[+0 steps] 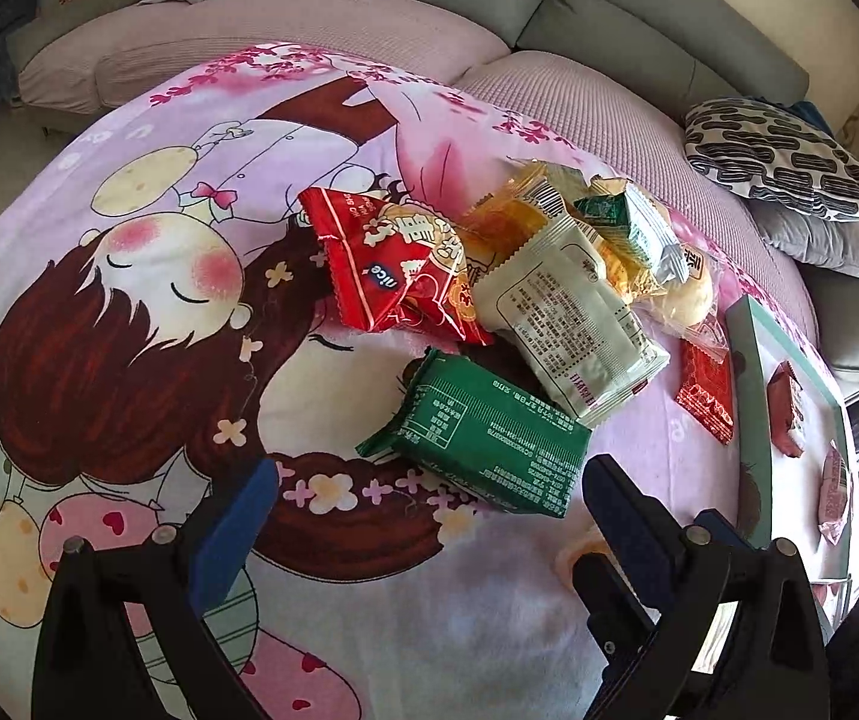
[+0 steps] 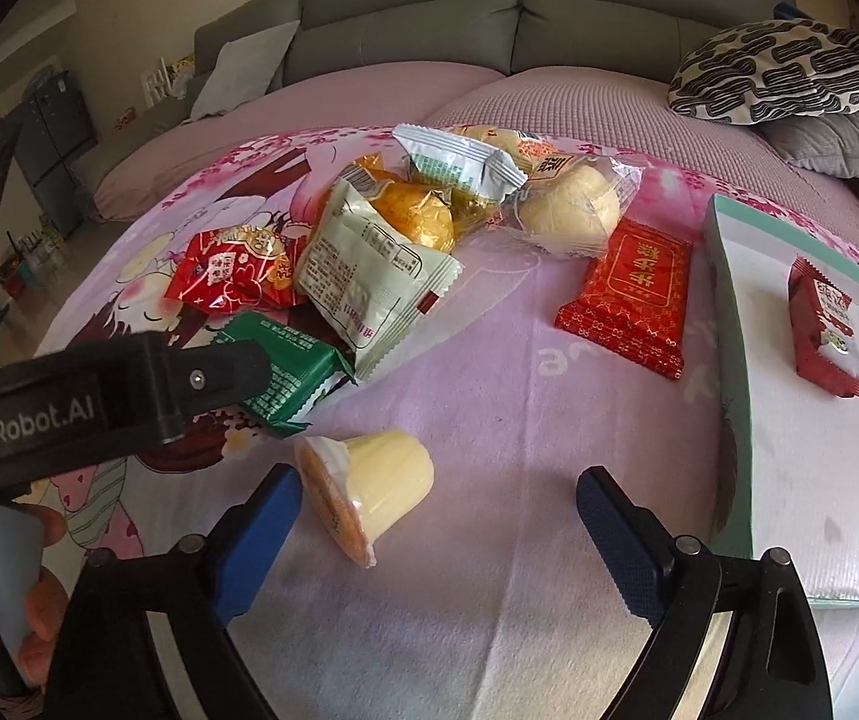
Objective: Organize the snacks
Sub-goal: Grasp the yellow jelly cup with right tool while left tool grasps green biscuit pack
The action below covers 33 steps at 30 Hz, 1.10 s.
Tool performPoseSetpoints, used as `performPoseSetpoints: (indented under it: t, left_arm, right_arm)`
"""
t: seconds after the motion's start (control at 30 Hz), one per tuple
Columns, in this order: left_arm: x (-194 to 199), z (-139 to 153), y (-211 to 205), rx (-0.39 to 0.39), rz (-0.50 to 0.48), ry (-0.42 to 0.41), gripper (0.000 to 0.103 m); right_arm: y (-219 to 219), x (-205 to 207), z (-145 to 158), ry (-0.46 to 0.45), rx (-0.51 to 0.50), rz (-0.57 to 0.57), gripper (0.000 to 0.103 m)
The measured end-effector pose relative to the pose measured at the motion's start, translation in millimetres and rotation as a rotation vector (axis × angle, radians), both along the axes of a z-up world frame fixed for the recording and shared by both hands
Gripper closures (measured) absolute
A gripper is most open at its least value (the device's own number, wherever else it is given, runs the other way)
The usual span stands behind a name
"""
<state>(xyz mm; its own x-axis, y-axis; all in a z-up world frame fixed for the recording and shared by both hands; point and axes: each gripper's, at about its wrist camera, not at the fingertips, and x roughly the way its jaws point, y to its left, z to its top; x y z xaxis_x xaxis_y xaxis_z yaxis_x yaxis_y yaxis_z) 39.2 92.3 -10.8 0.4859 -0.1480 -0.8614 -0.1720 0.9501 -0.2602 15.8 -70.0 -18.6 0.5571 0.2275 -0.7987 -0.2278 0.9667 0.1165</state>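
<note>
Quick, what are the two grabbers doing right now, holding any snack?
Left gripper: open, holding nothing, near the green foil snack packet.
Right gripper: open, holding nothing; the pale yellow plastic jelly cup lies between its fingers.

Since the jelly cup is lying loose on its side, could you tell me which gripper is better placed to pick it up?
Right. The right gripper is open with the jelly cup between its fingers; the left gripper faces the green packet.

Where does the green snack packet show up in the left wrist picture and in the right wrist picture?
Left wrist view: green packet, centre, just ahead of the open fingers.
Right wrist view: green packet, left of centre, partly behind the other gripper's black arm.
Shared landmark: the white packet overlapping its far edge.
</note>
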Motion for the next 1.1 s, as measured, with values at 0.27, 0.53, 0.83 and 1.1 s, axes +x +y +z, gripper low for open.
performPoseSetpoints:
  t: [0.27, 0.53, 0.83, 1.1]
  left_arm:
    - [13.6, -8.4, -12.7, 0.005, -0.046, 0.028, 0.002]
    - [20.9, -12.9, -23.0, 0.05, -0.076, 0.032, 0.003]
    - [22.8, -11.3, -26.8, 0.073, -0.09, 0.008, 0.03]
    - [16.8, -4.8, -17.6, 0.044, -0.07, -0.018, 0.033]
  right_arm:
    - [-5.2, 8.2, -0.1, -0.001, 0.034, -0.017, 0.034]
    - [-18.5, 10.0, 0.0, 0.018, 0.07, -0.051, 0.063]
    - [-19.7, 8.6, 1.8, 0.022, 0.056, -0.054, 0.063]
    - [-27.1, 3.5, 9.2, 0.016, 0.063, -0.057, 0.063]
